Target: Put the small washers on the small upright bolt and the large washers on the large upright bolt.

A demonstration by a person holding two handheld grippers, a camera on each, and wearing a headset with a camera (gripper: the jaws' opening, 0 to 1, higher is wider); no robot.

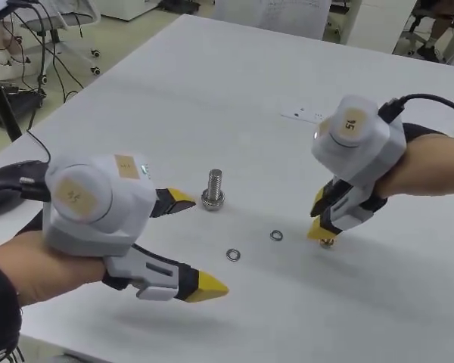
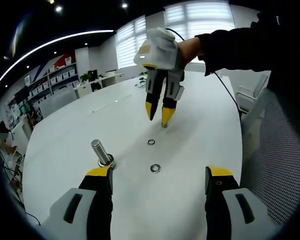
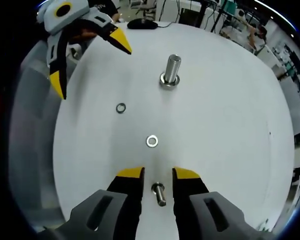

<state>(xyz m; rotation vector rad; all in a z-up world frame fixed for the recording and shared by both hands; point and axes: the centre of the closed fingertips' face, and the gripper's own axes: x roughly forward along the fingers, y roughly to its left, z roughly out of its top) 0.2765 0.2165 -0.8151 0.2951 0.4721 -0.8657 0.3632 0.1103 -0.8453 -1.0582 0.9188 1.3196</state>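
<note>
Left gripper (image 1: pixel 193 243) sits closest to me, jaws spread wide and holding nothing. One yellow tip stands just beside the base of the large bolt (image 1: pixel 213 189), which is upright on the table (image 1: pixel 212 91).

Right gripper (image 3: pixel 158 172) is lowered over the small bolt (image 3: pixel 159 194). Its jaws are drawn narrow to either side of the shank, and a sliver of bare table shows on each side, so I report it as flanking, not pinching.

Two washers lie flat and loose between the bolts, one (image 1: pixel 233 254) nearer the left gripper, the other (image 1: pixel 276 235) nearer the right. Neither is on a bolt.

Hazards, in my judgement:
- The small bolt looks to have little footing. An uneven close or a sideways nudge from the right jaws could topple it.
- A careless swing of the left tip could knock the large bolt.
- I cannot tell the washers' sizes apart from these views, so one could go on the wrong bolt.
- Flat washers on a smooth top may skid away from closing jaws.
</note>
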